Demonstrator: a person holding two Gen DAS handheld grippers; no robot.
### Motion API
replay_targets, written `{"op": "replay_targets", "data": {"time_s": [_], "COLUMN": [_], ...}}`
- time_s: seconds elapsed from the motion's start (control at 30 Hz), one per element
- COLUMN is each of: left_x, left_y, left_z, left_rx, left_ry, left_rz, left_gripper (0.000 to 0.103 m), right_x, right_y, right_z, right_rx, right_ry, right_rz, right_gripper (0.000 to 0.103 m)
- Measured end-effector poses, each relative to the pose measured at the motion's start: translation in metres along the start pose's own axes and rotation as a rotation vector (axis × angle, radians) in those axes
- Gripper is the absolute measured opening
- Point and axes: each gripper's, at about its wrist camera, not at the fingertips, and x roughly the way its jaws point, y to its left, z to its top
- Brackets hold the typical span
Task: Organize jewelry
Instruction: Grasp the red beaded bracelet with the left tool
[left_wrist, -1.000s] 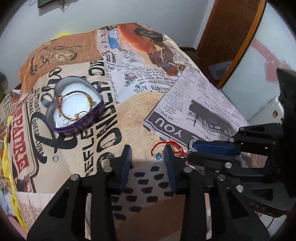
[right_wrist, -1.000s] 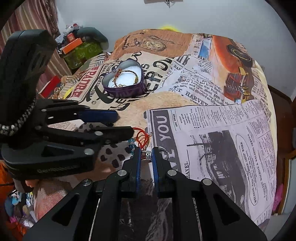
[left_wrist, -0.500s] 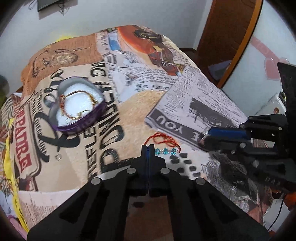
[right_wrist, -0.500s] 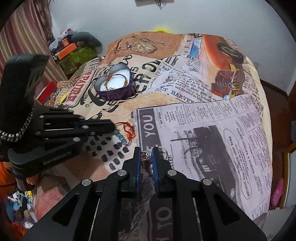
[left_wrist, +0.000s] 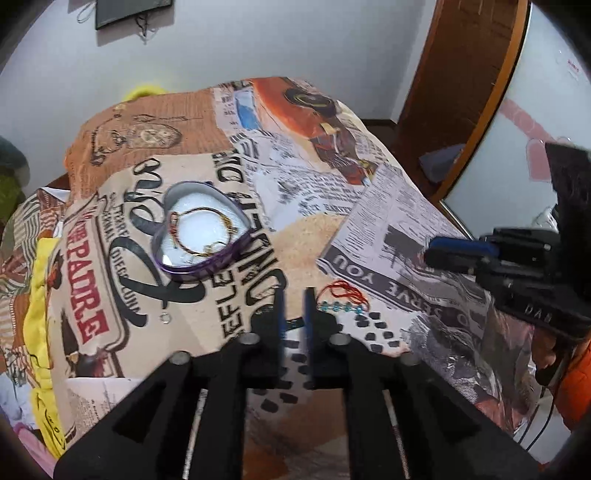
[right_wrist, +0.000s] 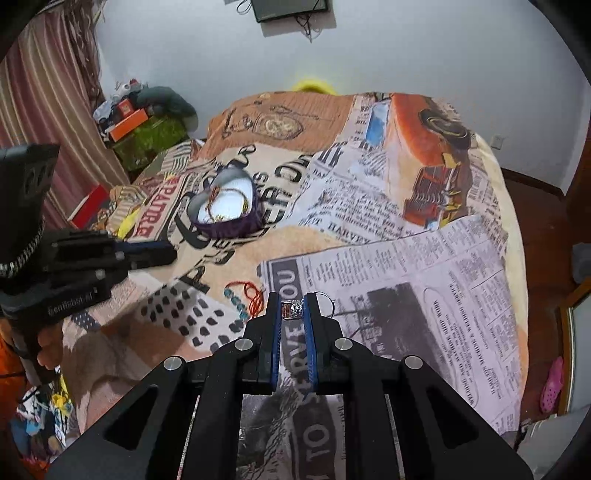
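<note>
Left wrist view: the left gripper (left_wrist: 293, 295), motion-blurred, has just been opening; its jaws stand slightly apart, empty. The red thread bracelet with turquoise beads (left_wrist: 341, 297) lies just beyond on the printed bedspread (left_wrist: 314, 236) reading "SERVE YOU".

Right wrist view: the right gripper (right_wrist: 293, 309) clamps a sparkling silver ring (right_wrist: 295, 309). The purple heart-shaped tin (right_wrist: 226, 208), holding gold chains, sits well apart.

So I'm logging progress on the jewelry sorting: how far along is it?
Partly done. Gold and beaded bracelets already lie in the heart-shaped box. In hand: the right tool grips a sparkly ring. Left: the red-thread bracelet with blue beads lies on the bedspread, beside the empty left tool, whose jaws just reopened.
</note>
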Motion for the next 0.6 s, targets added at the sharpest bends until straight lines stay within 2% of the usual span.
{"op": "replay_targets", "data": {"time_s": [0.03,0.07,0.23,0.37,0.53,0.6], "left_x": [0.004,0.008,0.032,0.056,0.066,0.067], "left_y": [-0.002,-0.006,-0.025,-0.036,-0.033,-0.034], "left_z": [0.0,0.001,0.001,0.0,-0.001,-0.002], "left_rx": [-0.002,-0.006,0.025,0.06,0.026,0.03], "left_ry": [0.009,0.016,0.076,0.139,0.136,0.13], "left_rz": [-0.001,-0.007,-0.044,-0.022,-0.047,-0.038], "left_gripper": [0.04,0.051,0.051,0.051,0.051,0.047], "right_x": [-0.002,-0.003,-0.004,-0.002,0.001,0.003], "right_y": [-0.001,-0.002,-0.005,-0.009,-0.011,-0.012], "right_z": [0.001,0.001,-0.001,-0.005,-0.005,-0.005], "right_rx": [0.002,0.003,0.009,0.02,0.022,0.026], "right_ry": [-0.004,-0.006,-0.003,0.004,0.014,0.016], "right_rz": [-0.004,-0.006,-0.015,-0.012,-0.005,0.002], "right_gripper": [0.011,0.011,0.011,0.011,0.011,0.011]}}
